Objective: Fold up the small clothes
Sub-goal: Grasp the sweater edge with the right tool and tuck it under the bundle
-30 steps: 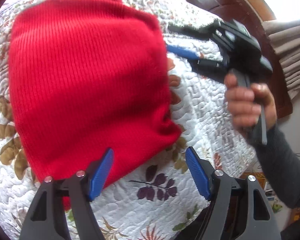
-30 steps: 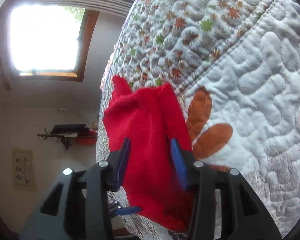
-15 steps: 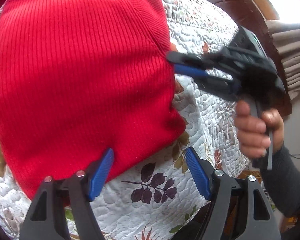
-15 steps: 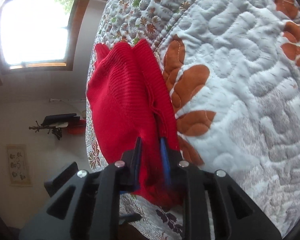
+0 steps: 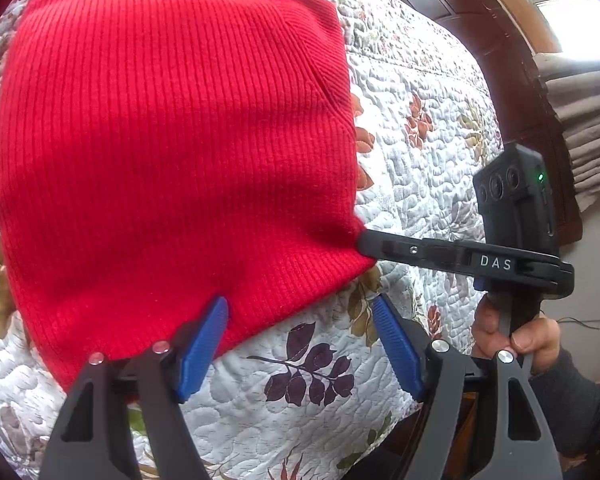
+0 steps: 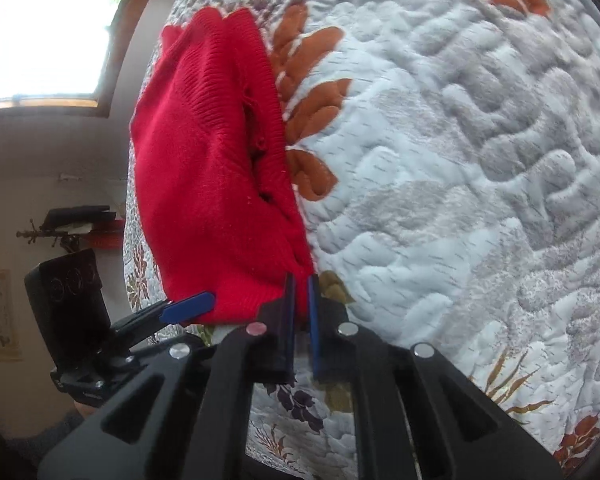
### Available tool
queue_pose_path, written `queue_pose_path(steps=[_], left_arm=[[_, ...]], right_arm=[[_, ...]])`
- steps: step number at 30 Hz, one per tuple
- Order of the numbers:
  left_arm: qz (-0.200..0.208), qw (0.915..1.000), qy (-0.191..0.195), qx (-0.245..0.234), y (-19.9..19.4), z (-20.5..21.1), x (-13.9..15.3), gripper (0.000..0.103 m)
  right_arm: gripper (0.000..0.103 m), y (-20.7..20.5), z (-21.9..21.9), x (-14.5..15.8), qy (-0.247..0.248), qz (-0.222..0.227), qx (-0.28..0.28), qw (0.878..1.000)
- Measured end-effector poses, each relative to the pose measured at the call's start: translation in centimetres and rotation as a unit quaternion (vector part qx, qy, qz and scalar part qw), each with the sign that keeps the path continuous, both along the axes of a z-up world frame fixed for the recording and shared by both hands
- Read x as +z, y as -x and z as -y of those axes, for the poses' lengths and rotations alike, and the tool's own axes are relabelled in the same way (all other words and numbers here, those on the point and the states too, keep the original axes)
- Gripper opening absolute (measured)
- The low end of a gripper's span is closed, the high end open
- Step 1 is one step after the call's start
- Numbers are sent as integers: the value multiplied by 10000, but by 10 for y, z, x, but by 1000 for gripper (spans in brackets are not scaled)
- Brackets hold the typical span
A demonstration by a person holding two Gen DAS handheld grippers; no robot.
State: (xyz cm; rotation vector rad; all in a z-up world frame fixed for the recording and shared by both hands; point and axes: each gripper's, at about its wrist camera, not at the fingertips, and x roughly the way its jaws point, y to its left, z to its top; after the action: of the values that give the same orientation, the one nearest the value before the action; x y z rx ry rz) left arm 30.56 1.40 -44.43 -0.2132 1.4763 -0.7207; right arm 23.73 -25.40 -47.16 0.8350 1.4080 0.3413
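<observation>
A red ribbed knit garment (image 5: 172,140) lies flat on a leaf-patterned quilt (image 5: 420,184). My left gripper (image 5: 300,344) is open at the garment's near hem. Its left pad (image 5: 204,344) lies over the red edge, and its right pad is over bare quilt. My right gripper (image 5: 364,244) comes in from the right, held by a hand (image 5: 512,336), and is shut on the garment's near right corner. In the right wrist view the jaws (image 6: 300,300) stand nearly together with red fabric (image 6: 204,168) pinched between them. One blue pad (image 6: 188,306) of the left gripper shows beside that corner.
A dark wooden headboard (image 5: 480,32) and a curtain (image 5: 580,120) stand beyond the bed. The quilt (image 6: 460,160) drops off at its near edge. A bright window (image 6: 48,28) and a wall shelf (image 6: 76,224) lie past the far side.
The right gripper went from open around the garment's side edge to shut on it, then slid down to the near corner. The left gripper moved closer to the hem.
</observation>
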Motion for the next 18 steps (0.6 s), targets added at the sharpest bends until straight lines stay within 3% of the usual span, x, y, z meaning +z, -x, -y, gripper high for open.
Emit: queue_pose_path(steps=[3, 8, 13, 17, 18], left_arm=[[-2, 10000, -13, 12, 2, 4, 3, 75], [171, 9997, 145, -37, 5, 5, 22, 75], [171, 9996, 139, -156, 4, 15, 14, 75], [42, 10000, 59, -63, 0, 16, -5, 75], [15, 10000, 83, -28, 0, 14, -7, 76]], right_arm=[[5, 2, -3, -1, -211, -33, 21, 9998], [13, -19, -13, 42, -208, 510, 183, 9983], [35, -62, -36, 59, -485, 1007, 486, 9925], [33, -100, -45, 33, -403, 940, 668, 9925], [19, -104, -39, 21, -327, 810, 627, 9942]])
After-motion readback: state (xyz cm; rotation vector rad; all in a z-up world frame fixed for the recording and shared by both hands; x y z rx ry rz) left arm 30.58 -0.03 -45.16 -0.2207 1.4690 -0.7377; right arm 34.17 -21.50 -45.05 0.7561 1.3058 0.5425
